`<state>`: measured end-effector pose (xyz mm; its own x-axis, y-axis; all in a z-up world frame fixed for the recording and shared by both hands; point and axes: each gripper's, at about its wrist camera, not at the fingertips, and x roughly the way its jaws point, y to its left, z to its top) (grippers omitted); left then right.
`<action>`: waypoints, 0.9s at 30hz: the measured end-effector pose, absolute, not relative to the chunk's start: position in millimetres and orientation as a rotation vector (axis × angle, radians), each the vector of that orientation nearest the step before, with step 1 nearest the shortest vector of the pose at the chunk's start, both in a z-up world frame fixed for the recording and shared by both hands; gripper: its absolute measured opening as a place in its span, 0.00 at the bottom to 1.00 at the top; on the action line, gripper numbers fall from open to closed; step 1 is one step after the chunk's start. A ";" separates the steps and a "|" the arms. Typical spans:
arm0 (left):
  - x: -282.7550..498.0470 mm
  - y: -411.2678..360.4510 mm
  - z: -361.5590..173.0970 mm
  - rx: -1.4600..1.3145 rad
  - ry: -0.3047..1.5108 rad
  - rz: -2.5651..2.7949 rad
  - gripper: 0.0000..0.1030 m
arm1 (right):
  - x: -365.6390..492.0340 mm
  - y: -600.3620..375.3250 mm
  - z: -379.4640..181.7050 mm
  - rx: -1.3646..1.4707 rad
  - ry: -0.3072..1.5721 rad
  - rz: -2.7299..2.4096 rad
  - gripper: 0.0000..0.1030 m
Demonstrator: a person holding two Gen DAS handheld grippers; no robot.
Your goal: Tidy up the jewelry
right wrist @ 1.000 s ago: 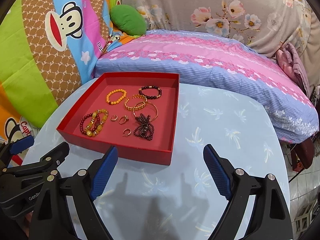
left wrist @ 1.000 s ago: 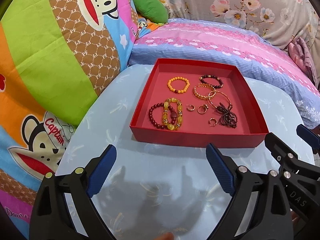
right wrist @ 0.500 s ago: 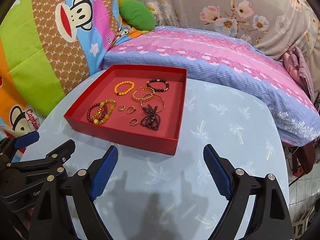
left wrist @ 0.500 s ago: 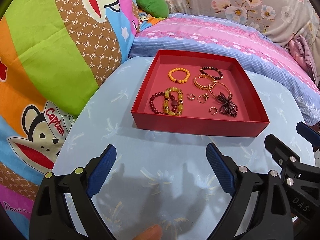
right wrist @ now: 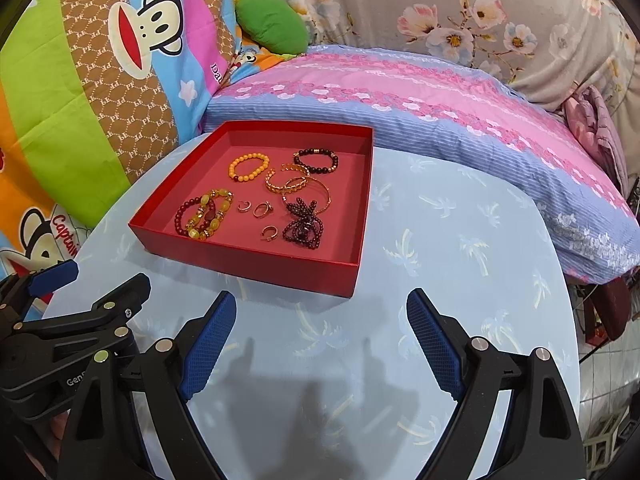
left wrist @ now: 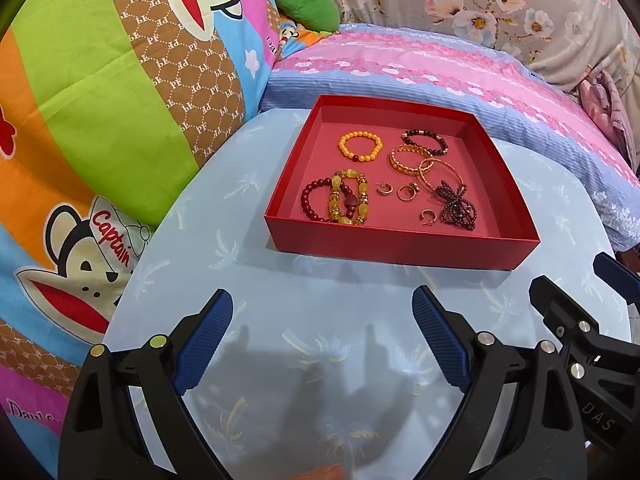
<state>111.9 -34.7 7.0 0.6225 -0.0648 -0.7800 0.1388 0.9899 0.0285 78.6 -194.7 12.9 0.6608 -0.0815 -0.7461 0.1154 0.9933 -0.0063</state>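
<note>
Both tongs have drawn back from the red tray (left wrist: 400,246) over the last second — it looks smaller and farther off in both wrist views. The left tongs (left wrist: 322,316) and right tongs (right wrist: 320,314) gape wide, empty, above the table (right wrist: 440,260). All the jewelry (left wrist: 400,184) lies inside the tray — this fits either sorting finished or sorting yet to come.

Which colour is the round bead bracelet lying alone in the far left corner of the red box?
The bead bracelet is orange-yellow; it shows best in the left wrist view.
</note>
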 end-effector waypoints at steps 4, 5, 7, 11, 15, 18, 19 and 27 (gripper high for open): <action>111.1 -35.3 6.9 0.086 0.898 -0.116 0.84 | 79.0 -195.3 12.9 0.047 0.847 -0.112 0.82; 111.3 -35.4 6.9 0.087 0.897 -0.116 0.84 | 78.9 -195.0 12.9 0.047 0.848 -0.113 0.82; 110.9 -35.6 7.2 0.088 0.897 -0.117 0.84 | 78.4 -195.1 13.0 0.047 0.848 -0.113 0.82; 110.5 -35.3 7.5 0.085 0.896 -0.116 0.84 | 78.0 -194.8 13.0 0.048 0.847 -0.113 0.82; 110.2 -34.4 8.6 0.085 0.893 -0.116 0.84 | 77.2 -195.3 12.8 0.052 0.848 -0.113 0.82; 110.2 -34.4 8.9 0.083 0.895 -0.117 0.84 | 77.3 -195.4 13.1 0.055 0.850 -0.114 0.82; 110.1 -34.5 8.9 0.083 0.896 -0.117 0.84 | 76.6 -195.1 13.6 0.055 0.849 -0.115 0.82; 109.5 -34.4 9.9 0.084 0.896 -0.117 0.84 | 75.3 -195.1 14.1 0.056 0.852 -0.113 0.82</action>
